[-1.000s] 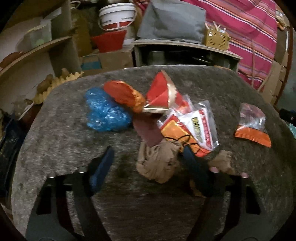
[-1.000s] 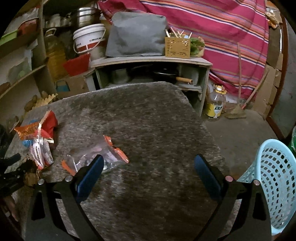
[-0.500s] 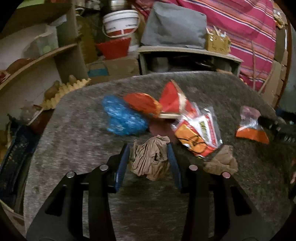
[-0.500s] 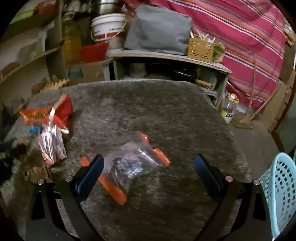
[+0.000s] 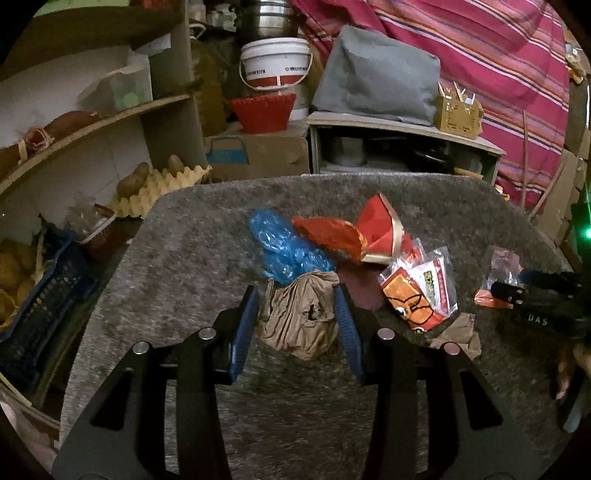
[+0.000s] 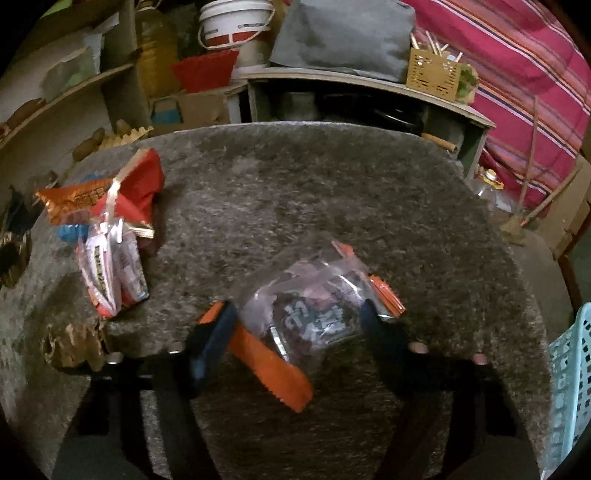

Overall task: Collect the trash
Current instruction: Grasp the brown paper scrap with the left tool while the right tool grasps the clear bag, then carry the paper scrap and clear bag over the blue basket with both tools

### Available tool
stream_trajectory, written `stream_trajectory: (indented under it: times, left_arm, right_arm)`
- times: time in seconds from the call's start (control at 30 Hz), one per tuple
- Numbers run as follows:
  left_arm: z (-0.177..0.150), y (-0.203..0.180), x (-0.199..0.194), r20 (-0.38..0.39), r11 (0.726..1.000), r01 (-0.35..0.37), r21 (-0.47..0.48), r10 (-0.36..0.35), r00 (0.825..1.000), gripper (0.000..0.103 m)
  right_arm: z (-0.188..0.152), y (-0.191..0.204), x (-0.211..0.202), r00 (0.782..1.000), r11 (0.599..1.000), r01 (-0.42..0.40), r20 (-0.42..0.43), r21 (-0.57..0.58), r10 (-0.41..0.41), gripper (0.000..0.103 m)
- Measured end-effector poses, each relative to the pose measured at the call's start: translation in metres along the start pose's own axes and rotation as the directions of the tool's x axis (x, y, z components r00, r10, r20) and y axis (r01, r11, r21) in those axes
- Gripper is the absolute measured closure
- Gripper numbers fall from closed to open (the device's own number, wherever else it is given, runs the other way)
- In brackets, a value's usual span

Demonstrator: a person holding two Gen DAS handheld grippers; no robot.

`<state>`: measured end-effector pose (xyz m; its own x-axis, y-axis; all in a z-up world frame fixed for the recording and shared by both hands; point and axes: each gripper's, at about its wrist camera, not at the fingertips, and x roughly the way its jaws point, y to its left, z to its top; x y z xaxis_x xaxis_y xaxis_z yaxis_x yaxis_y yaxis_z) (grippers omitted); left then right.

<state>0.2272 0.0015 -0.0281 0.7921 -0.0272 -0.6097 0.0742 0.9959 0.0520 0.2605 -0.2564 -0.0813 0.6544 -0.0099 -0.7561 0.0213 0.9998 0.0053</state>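
left gripper (image 5: pixel 297 314) squeezed on a brown wad (image 5: pixel 301 319), blue pads touching both sides, wad a bit above the grey mat (image 5: pixel 184 266). just past it on the mat, a heap of trash: blue bag (image 5: pixel 284 247), orange wrapper (image 5: pixel 328 234), red pack (image 5: pixel 380 225), then a white and orange packet (image 5: pixel 424 291) to the right. second brown scrap (image 5: pixel 458 332) lying by that packet. egg tray (image 5: pixel 162 188) with potatoes on a shelf off the mat's left edge.

right gripper (image 6: pixel 297 325) closing around a clear bag (image 6: pixel 314 310) with orange ends. bag flat on the mat, between the two pads, well apart from the heap. left pad resting over one orange end, right pad at the bag's other side. cannot tell yet if the pads press it. a bit blurry here.

light blue basket (image 6: pixel 570 387) low at the right, off the mat's edge. white bucket (image 6: pixel 232 22) and red bowl (image 6: pixel 205 70) far back on the shelves.
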Motion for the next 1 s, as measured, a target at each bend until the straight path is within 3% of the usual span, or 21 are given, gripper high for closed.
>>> stream_trajectory:
  times: [0.03, 0.07, 0.27, 0.53, 0.77, 1.0]
  left_arm:
    - [0.001, -0.001, -0.003, 0.007, 1.0, 0.0, 0.0, 0.0, 1.0, 0.062]
    - [0.002, -0.002, -0.004, 0.01, 1.0, 0.002, -0.001, -0.002, 1.0, 0.062]
    - [0.008, -0.015, -0.021, 0.038, 1.0, 0.015, 0.005, -0.016, 0.999, 0.062]
    - [0.017, -0.056, -0.042, 0.078, 0.998, 0.054, 0.037, -0.057, 0.995, 0.062]
    - [0.028, -0.124, -0.062, 0.12, 0.986, 0.106, 0.127, -0.121, 0.985, 0.062]
    - [0.031, -0.208, -0.076, 0.12, 0.961, 0.213, 0.175, -0.235, 0.964, 0.062]
  right_arm:
    - [0.0, -0.002, -0.001, 1.0, 1.0, -0.02, -0.002, 0.005, 0.02, 0.067]
    - [0.0, -0.004, -0.001, 0.999, 0.999, -0.052, -0.009, 0.015, 0.052, 0.076]
    - [-0.003, -0.018, -0.023, 0.998, 0.999, -0.045, 0.049, 0.027, 0.044, 0.081]
    - [-0.004, -0.075, -0.079, 0.988, 0.995, -0.038, 0.155, 0.091, 0.024, 0.082]
    - [-0.02, -0.148, -0.124, 0.976, 0.985, 0.005, 0.214, 0.174, -0.043, 0.082]
    - [-0.048, -0.231, -0.162, 0.962, 0.958, 0.072, 0.235, 0.279, -0.141, 0.082]
